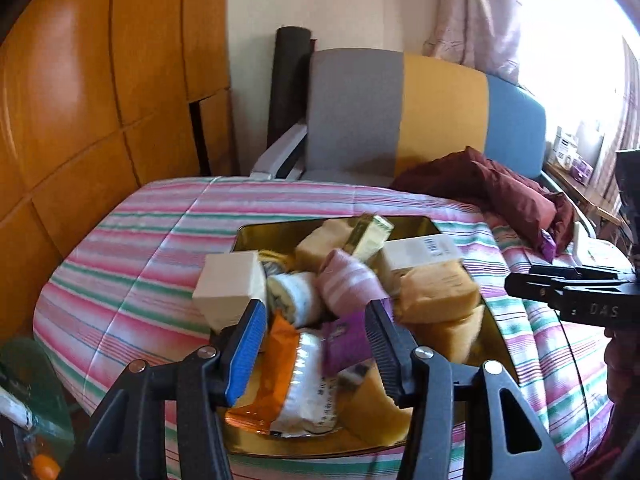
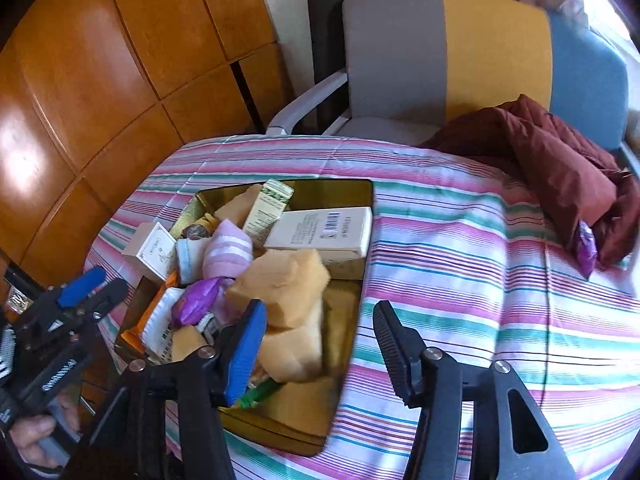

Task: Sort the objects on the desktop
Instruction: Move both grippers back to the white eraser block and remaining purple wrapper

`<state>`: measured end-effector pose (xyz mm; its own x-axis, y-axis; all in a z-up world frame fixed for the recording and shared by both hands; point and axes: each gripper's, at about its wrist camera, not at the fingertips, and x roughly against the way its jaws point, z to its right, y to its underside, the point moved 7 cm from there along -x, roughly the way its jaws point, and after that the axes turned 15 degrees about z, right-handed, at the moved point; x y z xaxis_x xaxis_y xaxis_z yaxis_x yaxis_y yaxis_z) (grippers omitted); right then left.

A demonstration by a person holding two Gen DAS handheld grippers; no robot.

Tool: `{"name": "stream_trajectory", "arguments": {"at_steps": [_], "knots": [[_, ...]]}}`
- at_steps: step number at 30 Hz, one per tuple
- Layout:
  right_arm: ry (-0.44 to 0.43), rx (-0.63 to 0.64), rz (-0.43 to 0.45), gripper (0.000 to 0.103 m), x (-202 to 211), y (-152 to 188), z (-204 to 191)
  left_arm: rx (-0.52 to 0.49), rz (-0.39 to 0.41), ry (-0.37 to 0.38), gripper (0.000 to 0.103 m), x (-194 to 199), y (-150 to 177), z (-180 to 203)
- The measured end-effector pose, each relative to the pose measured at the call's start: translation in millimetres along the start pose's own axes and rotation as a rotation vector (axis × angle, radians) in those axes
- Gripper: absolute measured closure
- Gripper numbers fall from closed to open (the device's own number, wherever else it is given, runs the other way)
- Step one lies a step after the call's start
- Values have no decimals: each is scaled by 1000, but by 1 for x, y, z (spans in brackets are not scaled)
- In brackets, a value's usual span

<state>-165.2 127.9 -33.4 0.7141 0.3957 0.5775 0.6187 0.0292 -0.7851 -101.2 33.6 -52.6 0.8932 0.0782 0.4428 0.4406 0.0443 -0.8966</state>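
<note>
My left gripper (image 1: 316, 334) hovers wide apart and empty over the gold tray (image 2: 340, 344), whose long axis runs away from me. The white barcode box (image 2: 320, 232) lies crosswise. My right gripper (image 2: 320, 340) gapes empty over the striped quilt (image 2: 480, 260).
</note>
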Motion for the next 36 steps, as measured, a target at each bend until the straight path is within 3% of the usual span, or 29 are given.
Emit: {"name": "stream_trajectory", "arguments": {"at_steps": [15, 27, 36], "knots": [[132, -43, -9, 32, 29, -5, 83, -98, 18, 128, 51, 6, -16, 71], [292, -223, -20, 30, 54, -2, 206, -163, -10, 249, 51, -10, -16, 137], [430, -393, -24, 29, 78, 12, 302, -145, -77, 372, 51, -30, -14, 188]]}}
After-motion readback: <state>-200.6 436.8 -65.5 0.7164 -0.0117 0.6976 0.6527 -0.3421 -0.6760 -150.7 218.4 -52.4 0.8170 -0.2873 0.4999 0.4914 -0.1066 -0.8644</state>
